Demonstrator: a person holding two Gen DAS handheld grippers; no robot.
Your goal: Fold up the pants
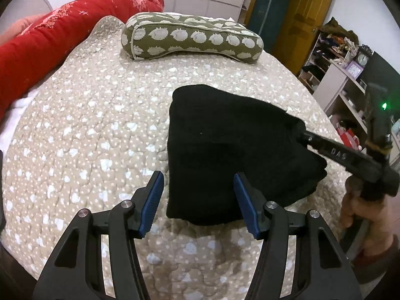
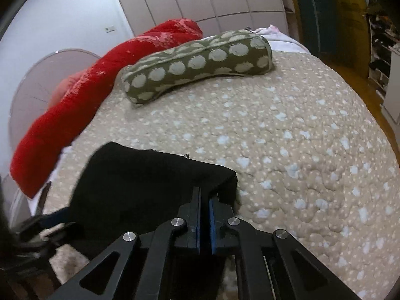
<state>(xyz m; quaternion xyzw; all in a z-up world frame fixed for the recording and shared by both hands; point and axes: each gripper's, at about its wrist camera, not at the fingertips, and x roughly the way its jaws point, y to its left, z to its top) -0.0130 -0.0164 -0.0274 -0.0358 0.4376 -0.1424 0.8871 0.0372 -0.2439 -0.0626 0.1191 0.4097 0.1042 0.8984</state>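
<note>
Since the black pants [image 1: 225, 155] lie folded into a thick, soft, limp bundle on the quilted bed [image 1: 87, 137], the right gripper [image 2: 205, 195] pinches their far corner shut, while the left gripper [image 1: 198, 200] hangs open astride the near edge, the better hold.

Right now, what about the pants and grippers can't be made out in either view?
- Folds of the black pants: no layers readable, fabric too dark, both views.
- Right gripper tips: buried in cloth, right wrist view.
- Left gripper: blurred, cut off at the edge, right wrist view.
</note>
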